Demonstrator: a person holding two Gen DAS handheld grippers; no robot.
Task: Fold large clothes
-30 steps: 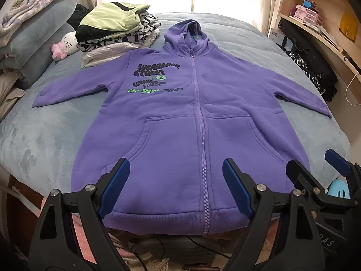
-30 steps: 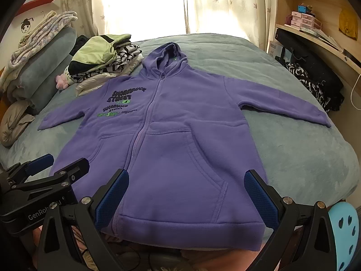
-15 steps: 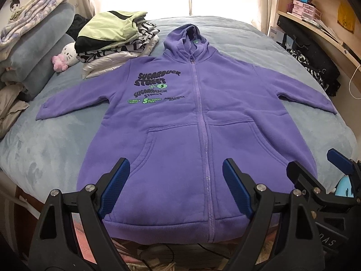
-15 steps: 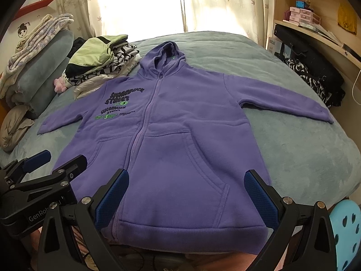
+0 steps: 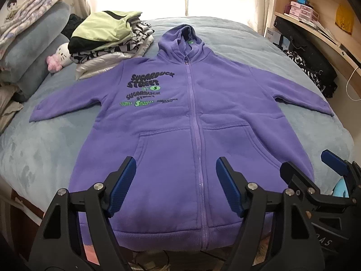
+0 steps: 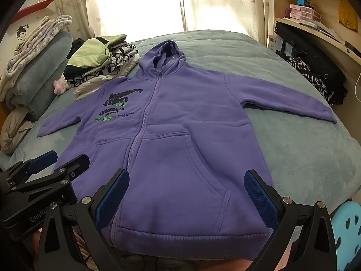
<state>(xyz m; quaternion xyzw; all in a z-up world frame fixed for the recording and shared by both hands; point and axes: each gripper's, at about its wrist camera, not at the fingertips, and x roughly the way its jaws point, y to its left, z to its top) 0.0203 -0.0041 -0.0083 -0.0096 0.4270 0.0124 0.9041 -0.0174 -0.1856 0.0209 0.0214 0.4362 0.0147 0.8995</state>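
A purple zip hoodie (image 5: 158,135) (image 6: 180,117) lies flat and front up on the bed, sleeves spread, hood at the far end, hem at the near edge. My left gripper (image 5: 175,171) hovers over the hem just left of the zip. Its jaws are closing, and nothing is pinched between them. My right gripper (image 6: 186,178) stands open above the right pocket and hem, apart from the cloth. Each gripper shows in the other's view: the right gripper (image 5: 309,162) at the right edge, the left gripper (image 6: 66,158) at the lower left.
The bed has a grey-blue blanket (image 5: 45,146). A pile of folded clothes (image 5: 108,38) sits at the far left beside the hood, with a plush toy (image 5: 58,56) and stacked pillows (image 5: 33,52). A wooden shelf (image 5: 315,29) and dark clothes (image 5: 311,67) line the right. A blue stool (image 6: 347,230) stands at the bed's near right corner.
The left gripper's fingers have drawn closer together. Both views have shifted slightly over the hem. The hoodie lies as before.
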